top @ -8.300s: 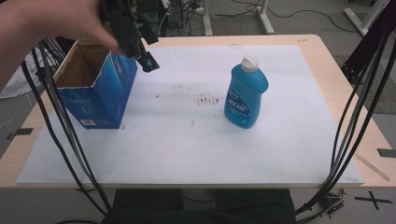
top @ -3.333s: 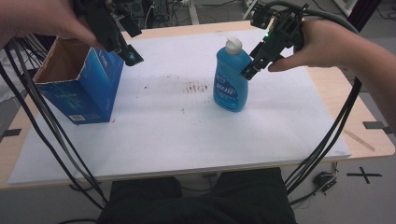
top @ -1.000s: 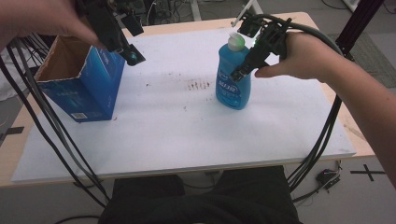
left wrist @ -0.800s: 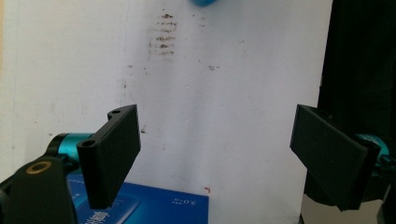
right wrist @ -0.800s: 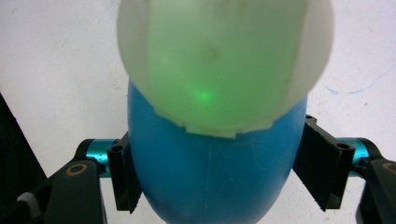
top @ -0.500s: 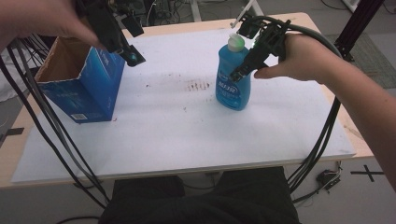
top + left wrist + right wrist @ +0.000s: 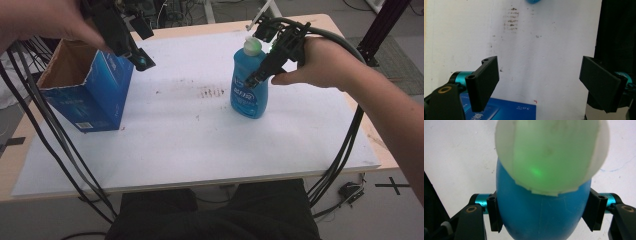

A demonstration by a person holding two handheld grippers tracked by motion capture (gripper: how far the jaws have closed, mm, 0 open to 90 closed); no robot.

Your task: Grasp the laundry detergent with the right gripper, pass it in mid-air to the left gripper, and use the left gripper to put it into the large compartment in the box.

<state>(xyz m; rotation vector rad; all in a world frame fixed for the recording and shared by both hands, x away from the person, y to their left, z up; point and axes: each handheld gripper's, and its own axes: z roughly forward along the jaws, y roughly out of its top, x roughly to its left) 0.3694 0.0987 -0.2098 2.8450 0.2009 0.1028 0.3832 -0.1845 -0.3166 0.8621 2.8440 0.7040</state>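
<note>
Right gripper (image 7: 256, 79) clamps the blue dish soap bottle (image 7: 248, 92)

The bottle stands upright right of table (image 7: 200, 150) centre, 2 jaws pressing its sides; left gripper (image 7: 541, 85) hangs open over the blue carton (image 7: 92, 92).

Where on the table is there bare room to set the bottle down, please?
The white mat is bare between the blue box and the bottle, apart from a smudge, and along its whole near edge. It is crowded at the box, under the left gripper, and around the right gripper.
</note>
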